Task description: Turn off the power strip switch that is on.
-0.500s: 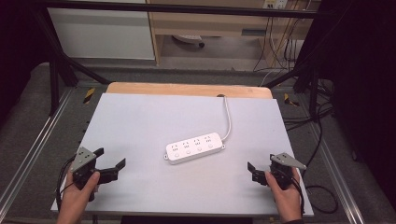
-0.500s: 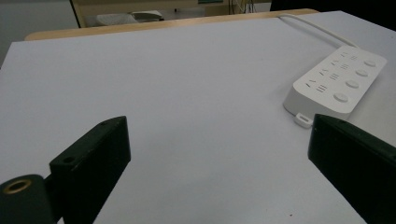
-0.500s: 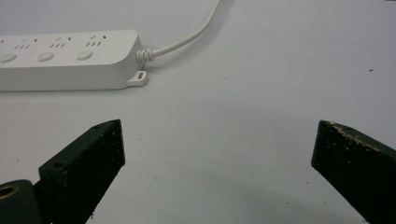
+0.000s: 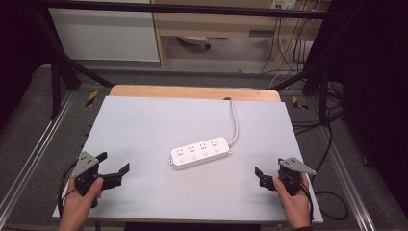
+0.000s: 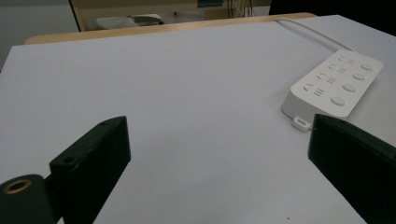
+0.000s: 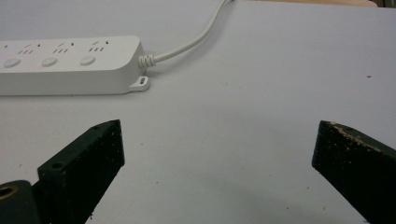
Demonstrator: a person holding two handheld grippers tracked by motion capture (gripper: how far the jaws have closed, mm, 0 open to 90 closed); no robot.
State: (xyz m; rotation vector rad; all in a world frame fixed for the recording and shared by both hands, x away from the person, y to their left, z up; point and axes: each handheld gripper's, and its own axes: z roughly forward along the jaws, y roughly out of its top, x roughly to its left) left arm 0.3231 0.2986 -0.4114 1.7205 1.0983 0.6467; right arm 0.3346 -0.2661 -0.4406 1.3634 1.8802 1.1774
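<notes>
Power strip (image 4: 200, 152) lies flat near the middle of the counter (image 4: 144, 125), its cord (image 4: 235, 120) running to the far edge. Left hand-held gripper (image 4: 114, 169) and right hand-held gripper (image 4: 260, 176) rest at the near corners, jaws wide and empty, probably to leave it free for approach.

high view overhead, facing forward-down; both gripper views low, close over table (image 4: 144, 125), sharing power strip (image 4: 200, 151).

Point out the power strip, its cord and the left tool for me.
power strip (image 4: 199, 152), high view, middle of its top face
cord (image 4: 235, 120), high view, midway along its run
left tool (image 4: 114, 169), high view, gap between its open tips
</notes>
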